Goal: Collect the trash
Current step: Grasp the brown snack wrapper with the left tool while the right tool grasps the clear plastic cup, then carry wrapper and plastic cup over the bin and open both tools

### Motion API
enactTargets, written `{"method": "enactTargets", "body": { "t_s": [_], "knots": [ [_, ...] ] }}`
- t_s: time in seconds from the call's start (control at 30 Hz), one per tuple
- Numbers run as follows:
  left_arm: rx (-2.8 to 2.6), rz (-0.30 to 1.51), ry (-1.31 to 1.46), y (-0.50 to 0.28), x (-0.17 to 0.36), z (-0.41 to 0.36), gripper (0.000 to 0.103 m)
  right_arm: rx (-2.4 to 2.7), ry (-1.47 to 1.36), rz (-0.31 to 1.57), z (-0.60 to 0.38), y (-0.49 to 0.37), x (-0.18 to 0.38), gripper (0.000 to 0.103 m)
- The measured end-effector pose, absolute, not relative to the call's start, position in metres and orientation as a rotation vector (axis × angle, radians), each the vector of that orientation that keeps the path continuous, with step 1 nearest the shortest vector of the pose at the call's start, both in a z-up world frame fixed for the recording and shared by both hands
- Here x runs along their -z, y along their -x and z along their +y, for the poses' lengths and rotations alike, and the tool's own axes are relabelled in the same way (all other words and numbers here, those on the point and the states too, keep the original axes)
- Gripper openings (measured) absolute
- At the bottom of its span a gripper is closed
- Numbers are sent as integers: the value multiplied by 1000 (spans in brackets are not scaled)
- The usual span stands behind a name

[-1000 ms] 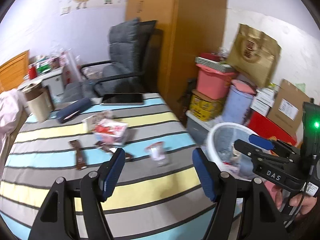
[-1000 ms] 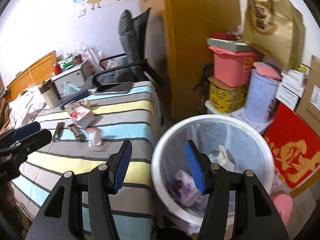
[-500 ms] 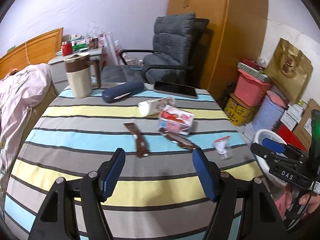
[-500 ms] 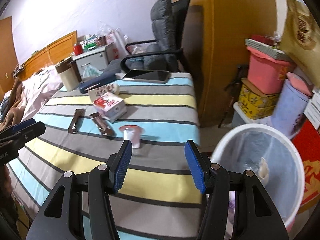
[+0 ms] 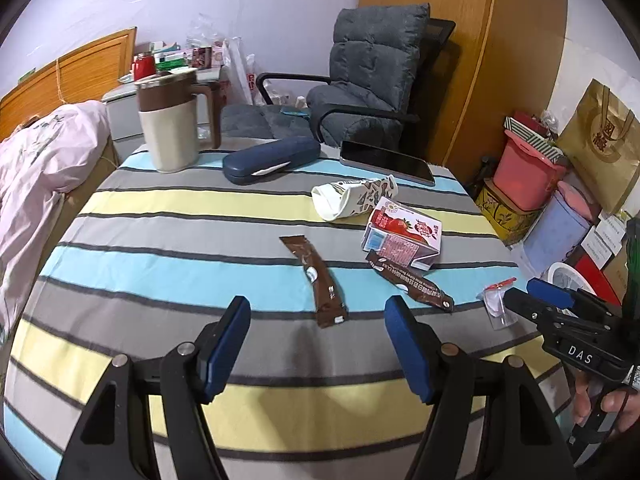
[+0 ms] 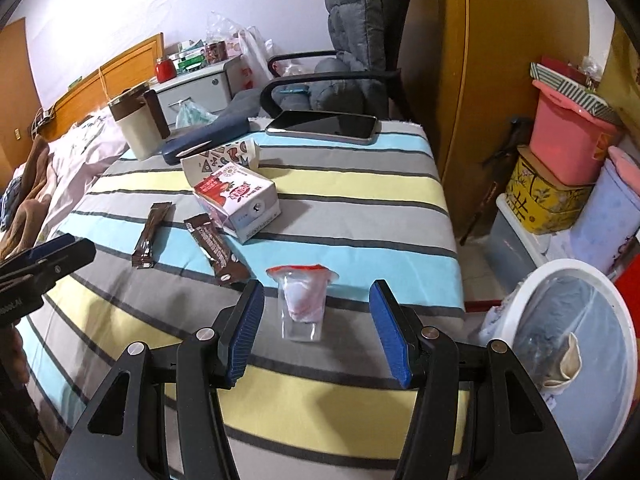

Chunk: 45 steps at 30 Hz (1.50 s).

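Striped cloth: we see the table [image 5: 160,272] covered in grey, yellow and blue bands, its near edge cut off by both views.
Hidden: we cannot read the bin's [image 6: 532,292] far contents; only a crumpled paper cup shows inside, and the bin's right side is cut off.
Left gripper [image 5: 316,344]: we hold it spread wide over bare cloth, nothing between the pads, a brown wrapper [image 5: 316,280] just beyond.
Right gripper [image 6: 316,328]: spread too, and the clear jelly cup [image 6: 302,300] lies on the table between its pads, untouched.
Edges: the jelly cup lies near the table's right edge; the bin stands on the floor beside that edge.
Room: open cloth on the near left.
Count: two brown wrappers, one milk carton [image 5: 402,238], one flattened paper cup [image 5: 352,198], one jelly cup.
Far side: jug [image 5: 172,124], glasses case [image 5: 272,158], tablet [image 5: 386,160].
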<state>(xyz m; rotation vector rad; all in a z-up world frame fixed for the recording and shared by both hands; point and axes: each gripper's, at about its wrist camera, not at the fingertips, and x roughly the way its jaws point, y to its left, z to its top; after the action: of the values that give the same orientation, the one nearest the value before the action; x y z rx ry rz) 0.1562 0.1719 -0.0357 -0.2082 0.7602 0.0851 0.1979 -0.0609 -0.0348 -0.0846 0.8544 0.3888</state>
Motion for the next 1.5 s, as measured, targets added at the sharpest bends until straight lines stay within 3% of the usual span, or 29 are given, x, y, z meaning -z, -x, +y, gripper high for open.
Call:
{"method": "enactTargets", "body": {
  "t_s": [0.3, 0.37, 0.4, 0.57, 0.67, 0.8, 1.0, 1.23, 1.5],
  "knots": [
    [-77, 805, 201, -187, 50, 169, 72, -389, 100, 885, -54, -208, 43, 57],
    [-81, 824, 201, -194, 55, 169, 70, -385, 101, 883, -54, -209, 43, 51],
    [-87, 831, 204, -196, 58, 170, 67, -382, 100, 882, -55, -210, 43, 46],
    [-94, 847, 239, -202, 65, 177, 63, -388, 98, 894, -54, -214, 47, 43],
    [-90, 853, 228, -206, 67, 175, 56, -392, 98, 892, -53, -215, 47, 43],
    [-80, 864, 218, -210, 70, 172, 37, -397, 105, 888, -52, -216, 48, 43],
    [-81, 881, 212, -215, 75, 172, 26, -401, 97, 886, -53, -216, 48, 43],
    [-71, 877, 225, -216, 77, 173, 20, -402, 90, 885, -53, -216, 48, 43],
    [-75, 849, 224, -209, 72, 173, 20, -391, 72, 875, -55, -214, 47, 43]
  ]
}}
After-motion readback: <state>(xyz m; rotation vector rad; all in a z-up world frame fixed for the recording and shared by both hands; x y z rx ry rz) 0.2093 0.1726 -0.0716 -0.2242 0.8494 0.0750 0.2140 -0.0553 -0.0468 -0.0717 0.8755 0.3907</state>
